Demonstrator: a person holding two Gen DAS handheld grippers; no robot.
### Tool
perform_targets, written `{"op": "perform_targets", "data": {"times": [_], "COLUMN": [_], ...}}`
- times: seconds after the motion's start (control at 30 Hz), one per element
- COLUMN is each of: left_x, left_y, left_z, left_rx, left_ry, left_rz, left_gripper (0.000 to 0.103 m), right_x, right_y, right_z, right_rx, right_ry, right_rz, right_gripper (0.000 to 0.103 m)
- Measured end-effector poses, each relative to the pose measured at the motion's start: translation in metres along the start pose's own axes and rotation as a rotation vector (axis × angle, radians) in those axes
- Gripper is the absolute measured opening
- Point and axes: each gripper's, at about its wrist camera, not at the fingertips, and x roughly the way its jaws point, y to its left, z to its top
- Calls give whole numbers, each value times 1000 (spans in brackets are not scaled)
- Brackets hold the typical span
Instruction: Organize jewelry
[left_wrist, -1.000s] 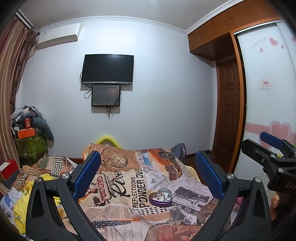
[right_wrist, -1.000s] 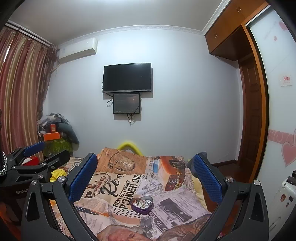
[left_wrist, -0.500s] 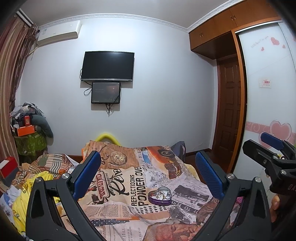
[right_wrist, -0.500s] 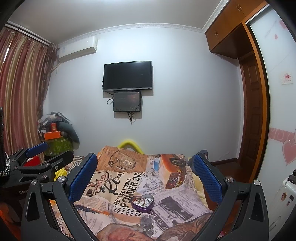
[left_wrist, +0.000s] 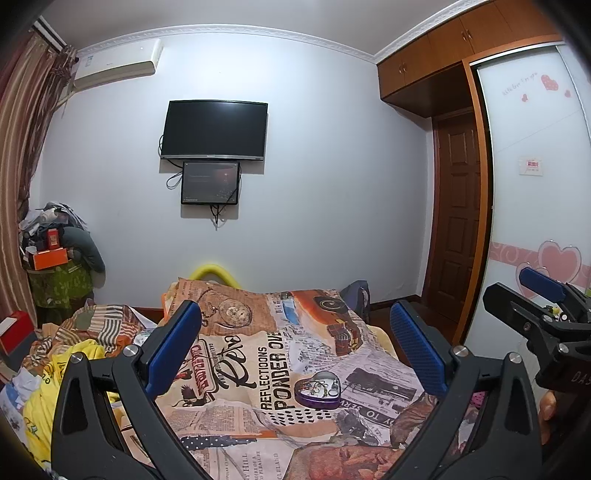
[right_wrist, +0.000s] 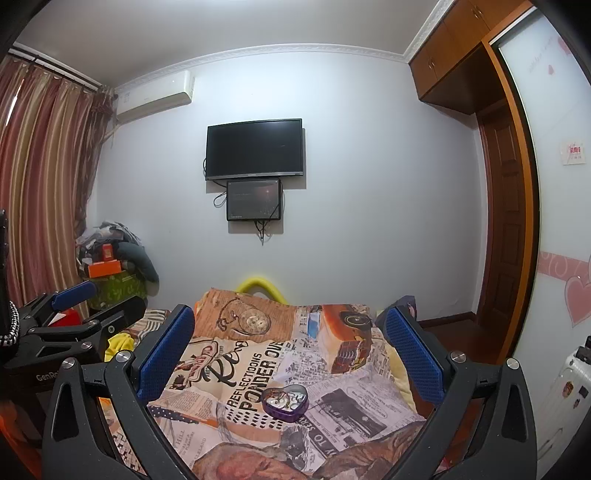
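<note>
A purple heart-shaped tin (left_wrist: 318, 390) holding tangled jewelry lies open on the printed bedspread (left_wrist: 258, 354); it also shows in the right wrist view (right_wrist: 285, 401). My left gripper (left_wrist: 295, 350) is open and empty, held above the bed with the tin between and beyond its blue pads. My right gripper (right_wrist: 288, 354) is open and empty too, with the tin ahead between its fingers. Each gripper shows at the edge of the other's view: the right one (left_wrist: 546, 314), the left one (right_wrist: 74, 314).
A pile of clothes and yellow fabric (left_wrist: 55, 369) lies at the bed's left. A cluttered stand with an orange box (left_wrist: 50, 258) is in the left corner. A TV (left_wrist: 216, 131) hangs on the far wall. A wardrobe and door (left_wrist: 461, 221) stand at the right.
Both cameras have tilted slightly upward or drawn back a little; the tin sits lower in each view. Both grippers stay open and empty.
</note>
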Motion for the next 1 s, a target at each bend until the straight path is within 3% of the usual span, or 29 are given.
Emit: {"op": "perform_targets", "data": {"times": [1.0], "left_x": [2], "left_y": [-2], "left_z": [0], "left_rx": [9], "left_ry": [28], "left_rz": [-50], "left_gripper": [103], "right_x": [2], "right_y": [-2], "right_z": [-2], "right_rx": [12], "right_ry": [11], "right_rz": [-2], "right_gripper": [103]}}
